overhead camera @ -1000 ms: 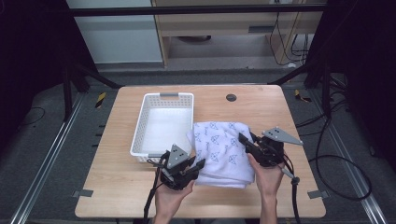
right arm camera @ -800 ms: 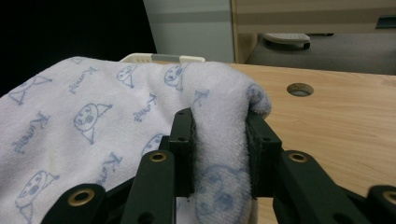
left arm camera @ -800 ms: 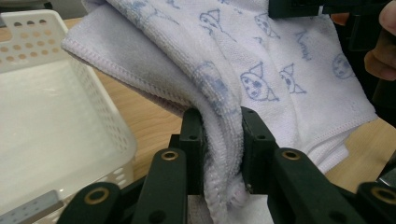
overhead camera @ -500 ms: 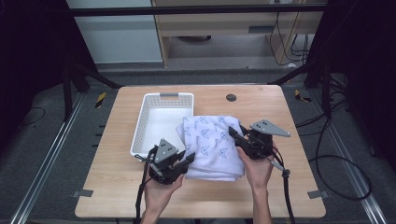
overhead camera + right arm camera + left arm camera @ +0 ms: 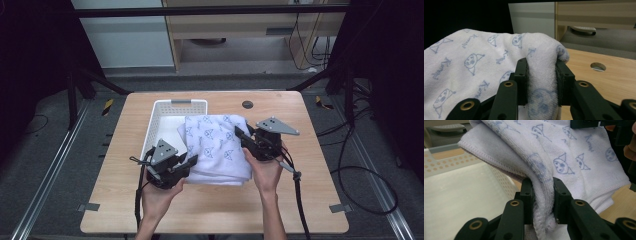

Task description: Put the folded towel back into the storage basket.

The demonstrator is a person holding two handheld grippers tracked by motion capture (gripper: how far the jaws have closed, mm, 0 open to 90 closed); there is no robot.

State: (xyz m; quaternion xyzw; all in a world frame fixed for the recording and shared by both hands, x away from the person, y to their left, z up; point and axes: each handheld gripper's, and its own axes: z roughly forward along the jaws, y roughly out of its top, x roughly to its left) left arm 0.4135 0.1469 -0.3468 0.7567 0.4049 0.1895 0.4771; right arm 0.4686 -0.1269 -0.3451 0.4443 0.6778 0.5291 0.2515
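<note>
Left gripper (image 5: 189,161): jaws clamped on folded edge of towel (image 5: 216,146), cloth bunched thick between pads. Right gripper (image 5: 240,136): jaws likewise closed on opposite folded edge. Towel: white, blue cartoon print, folded, held between both grippers above table (image 5: 300,200), far part overlapping right rim of basket (image 5: 165,112). Basket: white, perforated walls, on table, left of towel.

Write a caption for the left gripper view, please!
Black jaws pinch a folded white cat-print towel beside a white perforated plastic basket.
</note>
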